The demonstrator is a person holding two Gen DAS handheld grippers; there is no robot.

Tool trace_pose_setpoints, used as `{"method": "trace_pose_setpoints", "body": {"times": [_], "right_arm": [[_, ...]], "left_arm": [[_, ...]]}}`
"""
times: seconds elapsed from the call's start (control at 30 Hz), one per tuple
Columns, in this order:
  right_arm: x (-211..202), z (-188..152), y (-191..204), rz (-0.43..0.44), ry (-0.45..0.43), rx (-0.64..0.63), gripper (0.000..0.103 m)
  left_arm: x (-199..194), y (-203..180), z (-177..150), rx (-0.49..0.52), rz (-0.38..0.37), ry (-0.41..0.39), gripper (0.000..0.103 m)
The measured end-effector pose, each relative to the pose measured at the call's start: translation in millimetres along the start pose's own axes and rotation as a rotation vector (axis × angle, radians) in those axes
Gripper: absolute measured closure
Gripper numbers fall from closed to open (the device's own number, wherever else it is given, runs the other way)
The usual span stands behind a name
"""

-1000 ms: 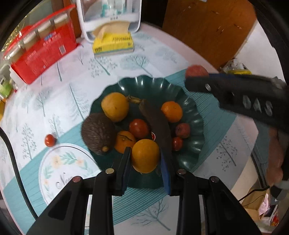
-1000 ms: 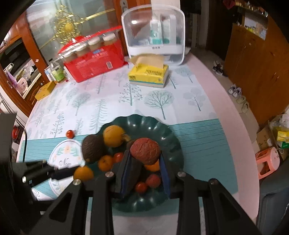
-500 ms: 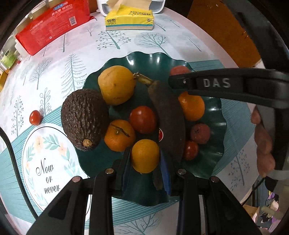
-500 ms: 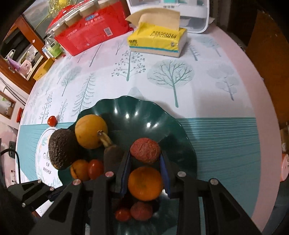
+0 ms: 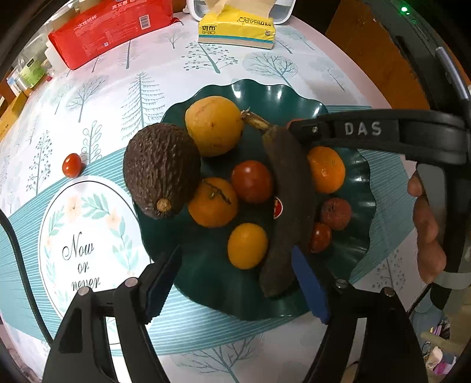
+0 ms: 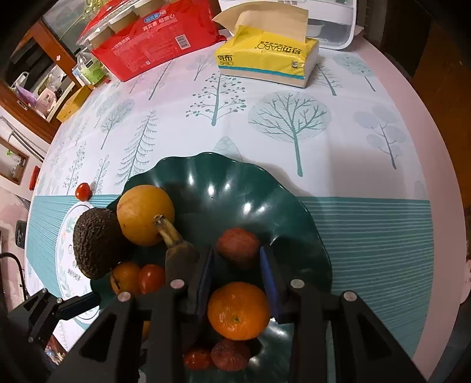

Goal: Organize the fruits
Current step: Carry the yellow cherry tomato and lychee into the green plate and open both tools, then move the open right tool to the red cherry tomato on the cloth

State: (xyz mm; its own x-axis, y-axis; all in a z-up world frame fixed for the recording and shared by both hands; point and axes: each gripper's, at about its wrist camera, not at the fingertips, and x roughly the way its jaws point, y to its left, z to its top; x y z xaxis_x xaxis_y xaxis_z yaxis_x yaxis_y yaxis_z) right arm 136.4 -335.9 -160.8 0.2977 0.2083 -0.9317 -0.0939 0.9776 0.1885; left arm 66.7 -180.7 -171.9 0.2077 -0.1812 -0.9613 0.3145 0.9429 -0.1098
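Note:
A dark green scalloped plate (image 5: 297,97) (image 6: 223,176) holds an avocado (image 5: 162,169), a large orange (image 5: 213,125), a blackened banana (image 5: 290,188), small oranges, tomatoes and lychees. My left gripper (image 5: 237,280) is open above the plate's near edge, with a small orange (image 5: 247,246) lying on the plate between its fingers. My right gripper (image 6: 237,265) is open, its pads on either side of a reddish lychee (image 6: 238,247) resting in the plate, slightly apart from it. A small tomato (image 5: 72,165) (image 6: 83,191) lies on the cloth left of the plate.
A yellow tissue box (image 6: 265,57), a red package (image 6: 159,38) and a white organizer (image 6: 323,26) stand at the table's far side. A round "Now or never" mat (image 5: 79,244) lies left of the plate. The table edge curves at the right.
My left gripper has opened and let go of the small orange onto the plate. My right gripper has lowered the lychee into the plate and opened off it.

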Motion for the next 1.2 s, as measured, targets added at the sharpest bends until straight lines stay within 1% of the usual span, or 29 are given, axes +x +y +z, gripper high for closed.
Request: {"method": "trace_pose_setpoints", "body": {"times": [0.13, 0.2, 0.27, 0.47, 0.8, 1.03, 1.07, 1.1, 1.2], "right_arm": [[-8.2, -1.9, -0.4, 0.018, -0.018, 0.013, 0.068], [-13.0, -3.1, 0.7, 0.029, -0.029, 0.019, 0.064], [-17.9, -4.3, 2.7, 0.036, -0.042, 0.019, 0.063], [-26.4, -8.8, 9.7, 0.029, -0.058, 0.002, 0.063], [-33.7, -20.2, 16.5, 0.022, -0.070, 0.010, 0.063], [-38.6, -36.2, 28.8, 0.011, -0.072, 0.024, 0.063], [-39.4, -38.1, 31.1, 0.010, -0.072, 0.025, 0.063], [-40.7, -40.7, 34.1, 0.008, -0.072, 0.027, 0.063], [-45.8, -48.6, 45.3, 0.003, -0.077, 0.030, 0.063]], "left_arm": [[-4.9, 4.6, -5.5, -0.005, -0.002, -0.002, 0.026], [-9.1, 4.6, -6.9, -0.006, -0.002, -0.005, 0.026], [-13.8, 2.0, -7.9, -0.007, -0.004, -0.009, 0.026], [-25.4, 1.0, -12.4, 0.000, -0.005, -0.023, 0.026], [-42.3, 2.7, -20.1, 0.006, -0.002, -0.034, 0.025], [-56.0, 18.2, -33.4, 0.008, -0.021, -0.048, 0.025], [-57.2, 21.4, -34.7, 0.005, -0.031, -0.048, 0.024], [-58.5, 25.5, -35.7, 0.002, -0.040, -0.049, 0.020], [-64.9, 38.9, -41.0, -0.006, -0.050, -0.062, 0.019]]}}
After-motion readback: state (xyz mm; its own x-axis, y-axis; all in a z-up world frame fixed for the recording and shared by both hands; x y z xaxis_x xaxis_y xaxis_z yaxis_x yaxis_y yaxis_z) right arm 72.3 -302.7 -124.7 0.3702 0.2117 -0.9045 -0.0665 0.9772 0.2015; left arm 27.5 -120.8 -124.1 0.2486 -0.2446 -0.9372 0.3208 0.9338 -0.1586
